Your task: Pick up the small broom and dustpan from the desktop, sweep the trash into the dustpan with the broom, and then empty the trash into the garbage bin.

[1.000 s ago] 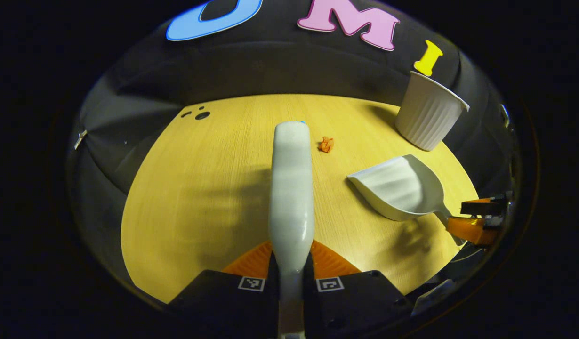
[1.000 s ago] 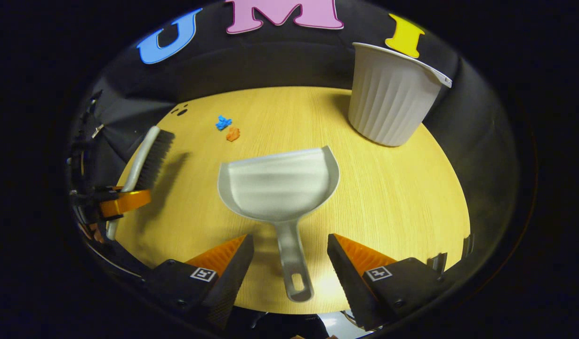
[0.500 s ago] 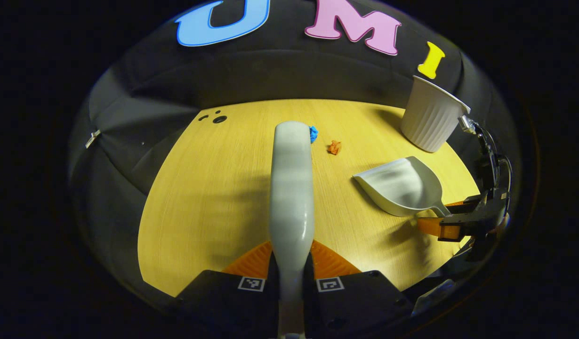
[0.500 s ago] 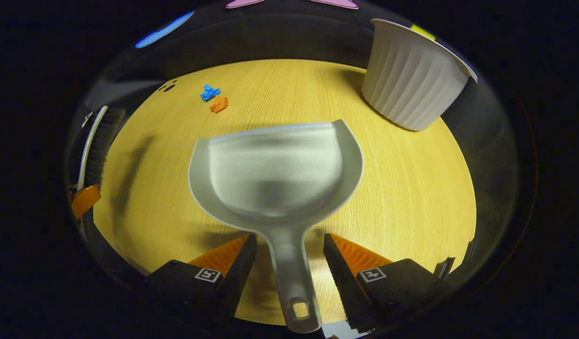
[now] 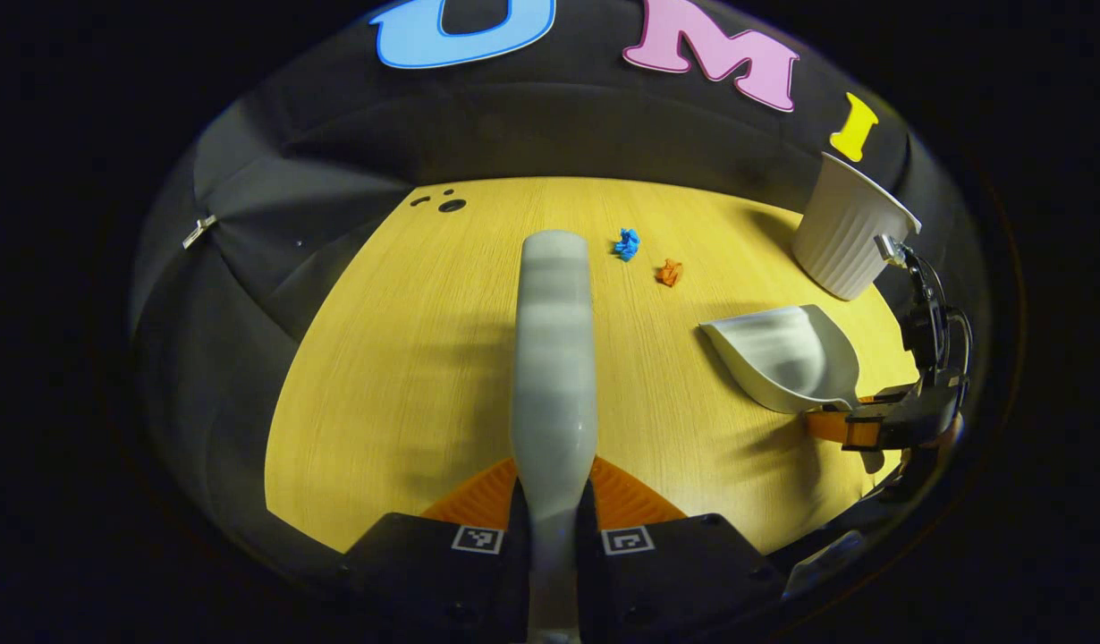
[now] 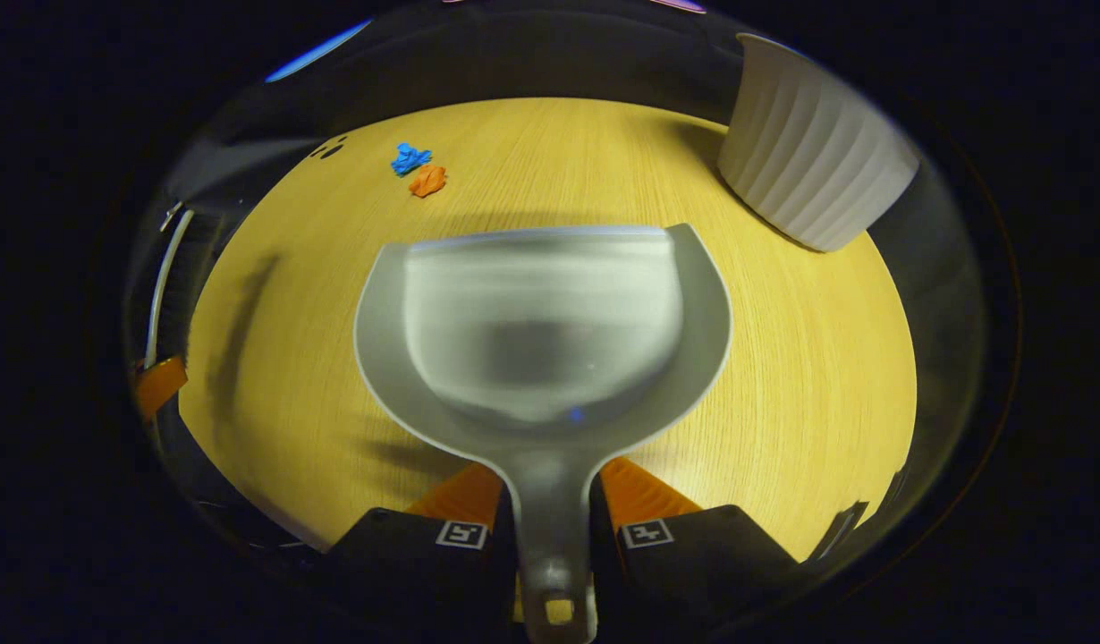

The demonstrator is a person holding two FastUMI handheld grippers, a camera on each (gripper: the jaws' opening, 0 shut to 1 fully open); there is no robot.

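In the left gripper view my left gripper (image 5: 553,501) is shut on the handle of the small white broom (image 5: 554,358), which points away over the wooden desktop (image 5: 407,358). A blue scrap (image 5: 627,243) and an orange scrap (image 5: 668,271) lie beyond its tip. In the right gripper view my right gripper (image 6: 551,501) is shut on the handle of the grey dustpan (image 6: 541,322), whose mouth faces the blue scrap (image 6: 410,158) and orange scrap (image 6: 427,180). The broom (image 6: 176,273) with its dark bristles shows at the far left. The dustpan (image 5: 787,356) and right gripper (image 5: 858,427) also show at the right of the left gripper view.
A white ribbed garbage bin (image 6: 814,170) stands at the desktop's far right corner, also seen as the bin (image 5: 850,237) in the left gripper view. Small black holes (image 5: 444,202) mark the desktop's far left. Black cloth surrounds the desktop.
My right gripper moved forward along the dustpan handle and shut on it. The left gripper, holding the broom, drew back a little, so both scraps now show beside its tip.
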